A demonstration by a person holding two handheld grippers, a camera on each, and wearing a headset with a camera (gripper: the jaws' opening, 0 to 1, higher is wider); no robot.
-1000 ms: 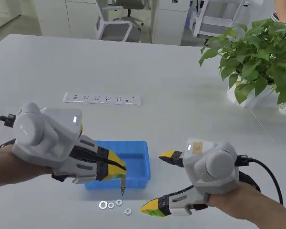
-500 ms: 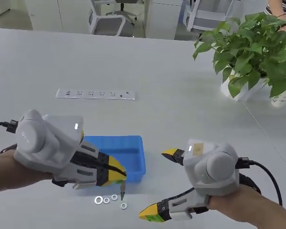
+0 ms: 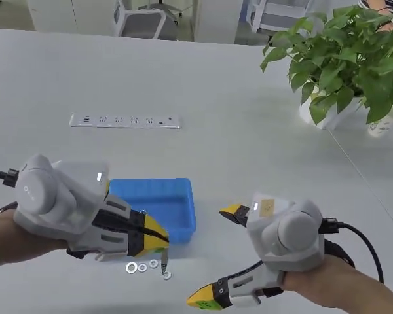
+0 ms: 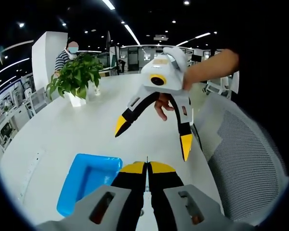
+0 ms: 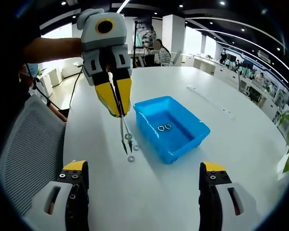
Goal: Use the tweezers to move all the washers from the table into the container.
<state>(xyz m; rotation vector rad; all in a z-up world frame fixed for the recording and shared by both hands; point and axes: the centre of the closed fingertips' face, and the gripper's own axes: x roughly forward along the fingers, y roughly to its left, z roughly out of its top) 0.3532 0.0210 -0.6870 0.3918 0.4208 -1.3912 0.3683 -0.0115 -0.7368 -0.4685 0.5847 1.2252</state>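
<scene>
Blue plastic container (image 3: 192,208) sits on the white worktop (image 3: 249,131) as the left claw (image 3: 162,238), jaws pressed together on a pair of tweezers (image 5: 123,137), points the tips down among four loose washers (image 3: 141,267) lying just off the container's 6 o'clock edge in the head view. Two more washers (image 5: 164,127) lie inside the container. At its 3 o'clock, the right claw (image 3: 217,255) hangs wide open, holding nothing.
</scene>
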